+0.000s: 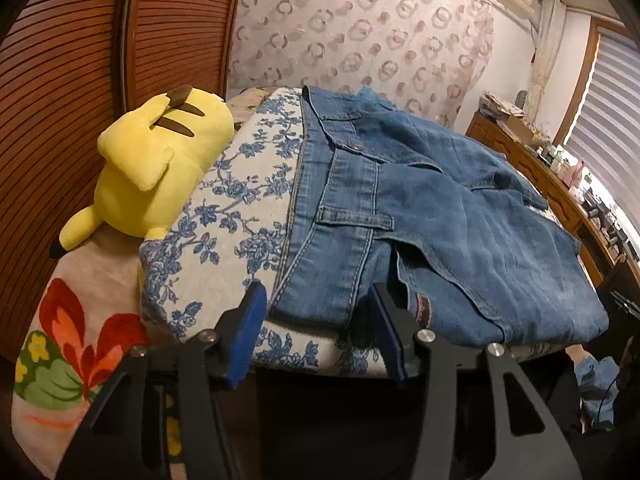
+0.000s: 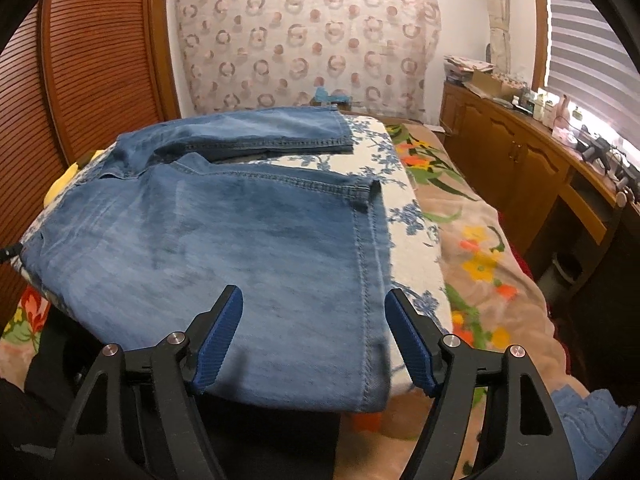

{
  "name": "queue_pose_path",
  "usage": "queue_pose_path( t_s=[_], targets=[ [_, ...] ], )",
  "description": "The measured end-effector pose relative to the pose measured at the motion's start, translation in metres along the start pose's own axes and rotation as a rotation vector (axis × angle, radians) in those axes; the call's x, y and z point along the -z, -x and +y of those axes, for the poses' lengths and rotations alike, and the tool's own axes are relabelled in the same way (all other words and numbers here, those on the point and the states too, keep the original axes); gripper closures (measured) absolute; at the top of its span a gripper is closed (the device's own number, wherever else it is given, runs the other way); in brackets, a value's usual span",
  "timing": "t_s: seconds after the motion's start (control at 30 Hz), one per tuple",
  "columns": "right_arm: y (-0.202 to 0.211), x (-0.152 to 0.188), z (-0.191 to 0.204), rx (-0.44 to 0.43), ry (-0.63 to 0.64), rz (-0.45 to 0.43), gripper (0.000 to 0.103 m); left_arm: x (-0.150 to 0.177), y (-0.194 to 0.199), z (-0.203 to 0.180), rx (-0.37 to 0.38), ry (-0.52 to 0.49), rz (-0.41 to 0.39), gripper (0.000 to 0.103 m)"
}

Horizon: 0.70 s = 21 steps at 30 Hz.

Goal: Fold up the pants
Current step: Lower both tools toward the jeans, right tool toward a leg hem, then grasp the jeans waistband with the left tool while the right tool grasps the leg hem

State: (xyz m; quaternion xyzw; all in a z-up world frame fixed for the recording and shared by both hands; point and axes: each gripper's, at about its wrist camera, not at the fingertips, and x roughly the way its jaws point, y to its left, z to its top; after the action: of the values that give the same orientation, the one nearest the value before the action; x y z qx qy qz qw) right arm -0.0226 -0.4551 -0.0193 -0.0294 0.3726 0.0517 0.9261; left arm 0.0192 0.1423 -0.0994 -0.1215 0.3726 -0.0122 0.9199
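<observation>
Jeans (image 1: pixel 440 208) found spread across a blue-floral padded board (image 1: pixel 224 216) set on a bed with a flowered blanket (image 2: pixel 472 240); waistband end toward the left gripper, leg hems toward the right side. Both legs (image 2: pixel 240 216) seen lying flat and apart in the right wrist view, a strip of board showing between them; far leg (image 2: pixel 256 132) not yet brought over the near one. No fold judged complete: garment appears laid out full length, so the lengthwise fold and the subsequent cross folds all remain. Left gripper (image 1: pixel 316 332) held at the near waistband corner, jaws apart, the corner (image 1: pixel 320 280) lying between the blue pads (image 1: pixel 244 336) but not pinched. Right gripper (image 2: pixel 316 344) held over the near leg close to its hem seam (image 2: pixel 366 280), jaws likewise apart, nothing clamped. Position of both tools consistent with preparation for a first grasp along the near edge; stage assessed as very early. Some wrinkling noted around the seat and pocket area (image 1: pixel 500 184), likely to need smoothing for a neat result. Yellow plush toy (image 1: pixel 156 160) lying just beside the board's left edge, clear of the denim. Wooden sideboard (image 2: pixel 520 148) with clutter well apart on the right.
</observation>
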Motion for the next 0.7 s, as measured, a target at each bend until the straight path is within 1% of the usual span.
queue_pose_path(
  t_s=[0.1,0.13,0.27,0.33,0.37,0.4,0.43,0.5,0.6,0.7],
  targets=[
    [0.002,0.004,-0.003,0.007,-0.003,0.007,0.028,0.001,-0.007,0.000,-0.014,0.002,0.018,0.051],
    [0.003,0.005,-0.005,0.010,-0.004,0.008,0.028,0.002,-0.008,-0.001,-0.022,-0.007,0.012,0.051],
    [0.004,0.009,-0.011,0.020,-0.008,0.015,0.029,0.004,-0.013,-0.015,-0.091,-0.081,0.010,0.051],
    [0.004,0.011,-0.014,0.024,-0.010,0.021,0.034,0.005,-0.016,-0.021,-0.112,-0.109,0.005,0.053],
    [0.004,0.012,-0.015,0.029,-0.012,0.022,0.035,0.006,-0.016,-0.022,-0.116,-0.115,0.001,0.055],
    [0.004,0.012,-0.017,0.031,-0.016,0.022,0.036,0.006,-0.016,-0.023,-0.107,-0.116,-0.002,0.063],
    [0.005,0.013,-0.019,0.032,-0.021,0.022,0.038,0.005,-0.015,-0.024,-0.091,-0.117,0.002,0.074],
    [0.005,0.014,-0.022,0.034,-0.025,0.025,0.041,0.004,-0.014,-0.028,-0.072,-0.119,0.007,0.083],
    [0.006,0.015,-0.023,0.034,-0.022,0.026,0.046,0.000,-0.007,-0.036,-0.075,-0.140,-0.028,0.088],
    [0.006,0.015,-0.024,0.033,-0.024,0.028,0.048,-0.009,0.006,-0.044,-0.059,-0.154,-0.076,0.089]
  ],
)
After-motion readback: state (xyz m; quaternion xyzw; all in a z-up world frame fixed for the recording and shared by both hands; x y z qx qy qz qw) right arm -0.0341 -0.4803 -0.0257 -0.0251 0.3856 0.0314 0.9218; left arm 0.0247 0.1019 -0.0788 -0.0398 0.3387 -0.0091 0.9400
